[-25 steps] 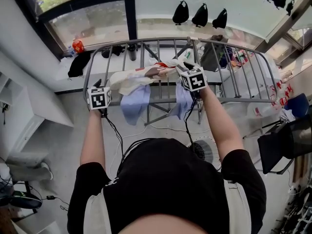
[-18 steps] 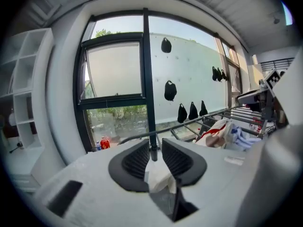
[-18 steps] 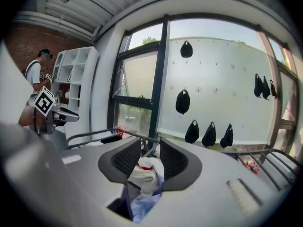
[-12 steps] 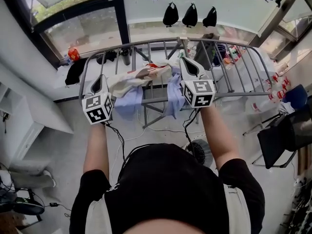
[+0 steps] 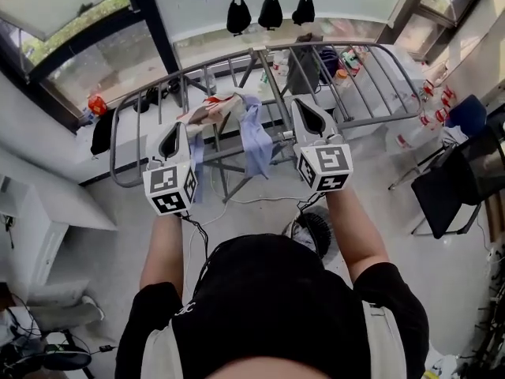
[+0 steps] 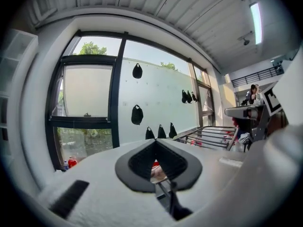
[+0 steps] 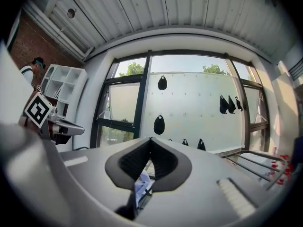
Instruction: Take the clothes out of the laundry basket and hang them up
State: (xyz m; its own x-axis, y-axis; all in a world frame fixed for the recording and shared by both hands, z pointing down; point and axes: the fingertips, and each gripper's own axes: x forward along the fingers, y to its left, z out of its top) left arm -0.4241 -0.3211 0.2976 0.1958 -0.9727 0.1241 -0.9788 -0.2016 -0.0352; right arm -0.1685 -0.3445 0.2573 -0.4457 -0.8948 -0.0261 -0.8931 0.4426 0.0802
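Observation:
A grey metal drying rack (image 5: 359,93) stands by the window. A cream patterned garment (image 5: 218,107) and a light blue garment (image 5: 254,136) hang over its bars. My left gripper (image 5: 175,130) is held just in front of the rack's left part, shut, with nothing between its jaws. My right gripper (image 5: 303,109) is level with it on the right of the blue garment, also shut and empty. In the left gripper view the closed jaws (image 6: 155,142) point at the window. In the right gripper view the jaws (image 7: 150,139) meet too, with the blue cloth (image 7: 141,186) showing below them.
A black chair (image 5: 458,188) stands at the right. A round fan-like thing (image 5: 316,231) sits on the floor under my right arm. A white shelf (image 5: 47,212) is at the left. Black clips (image 5: 271,10) hang on the window. A dark cloth (image 5: 102,133) lies on the sill.
Both grippers let go of the clothes on the rack, drew back toward me and shut. The garments stay draped over the bars.

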